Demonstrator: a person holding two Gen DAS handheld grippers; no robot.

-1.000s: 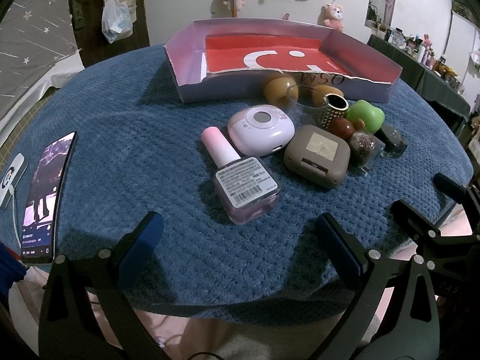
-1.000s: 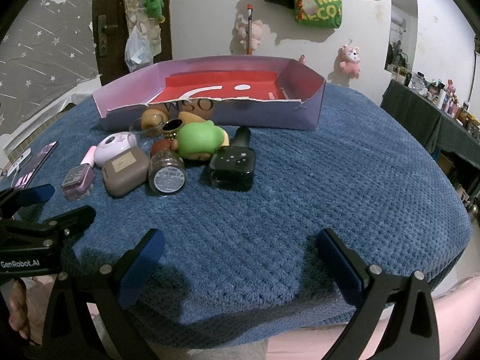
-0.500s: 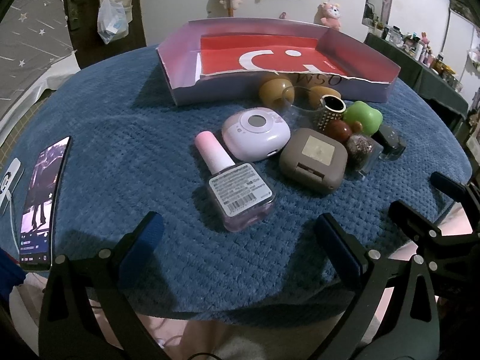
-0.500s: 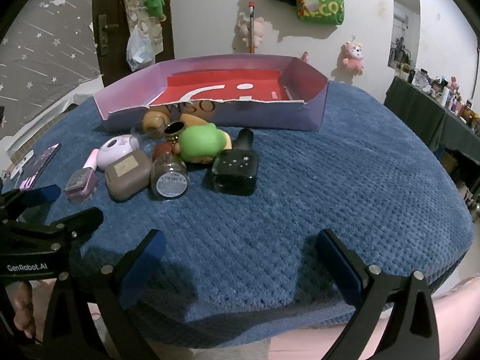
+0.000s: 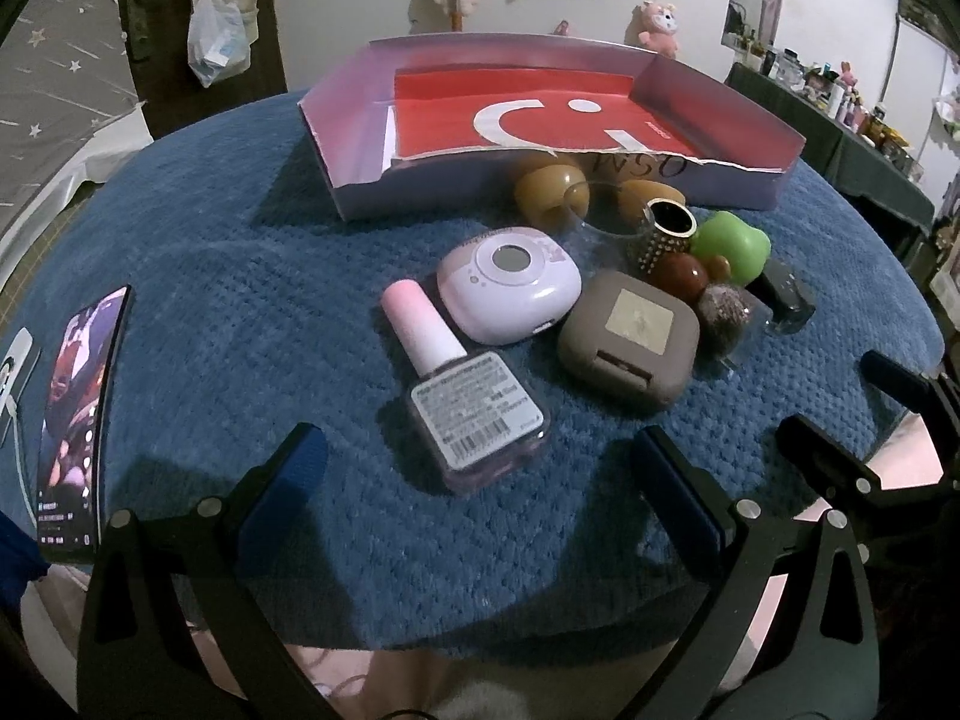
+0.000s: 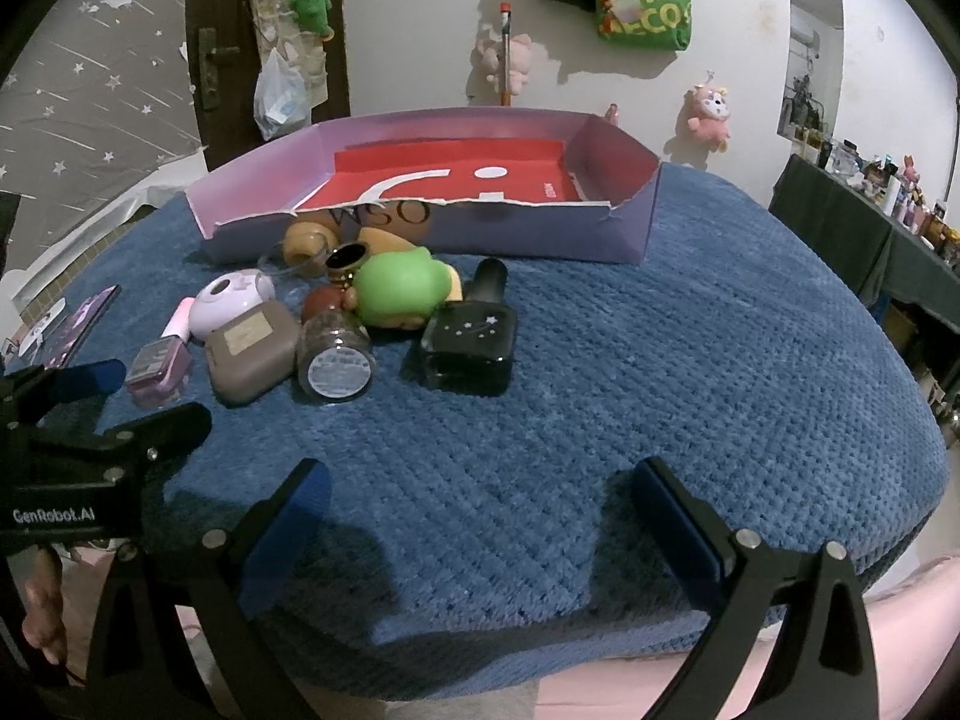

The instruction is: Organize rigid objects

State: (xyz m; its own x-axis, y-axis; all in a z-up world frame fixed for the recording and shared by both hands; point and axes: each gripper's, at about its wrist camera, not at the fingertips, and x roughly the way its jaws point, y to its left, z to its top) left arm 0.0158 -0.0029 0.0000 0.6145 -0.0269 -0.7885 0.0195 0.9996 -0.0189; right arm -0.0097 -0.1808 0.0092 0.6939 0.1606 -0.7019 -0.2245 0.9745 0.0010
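- Blue-padded left gripper nearest, jaws spread wide, nothing between them, hovering at the near edge of the blue textured cloth.
- Right gripper likewise wide open and empty, over the near cloth edge; bare cloth ahead of it and to its right, plenty of room.
- Pink nail polish bottle lies flat just ahead of the left gripper, label up, cap pointing away.
- Phone lies near the cloth's left edge, well apart from the cluster.
- Brown compact case just right of the bottle; lilac round case behind it, the two touching or nearly so.
- Glitter jar on its side beside the brown case; black nail polish bottle at the cluster's right end, open cloth beyond.
- Green toy, dark red ball, studded gold-rimmed cap, clear ring and tan pieces packed tight behind, close to the tray's front wall.
- Purple cardboard tray farthest, red liner inside, front wall torn and low, no task items inside it.
- Cloth edge drops off on the right, past open space.
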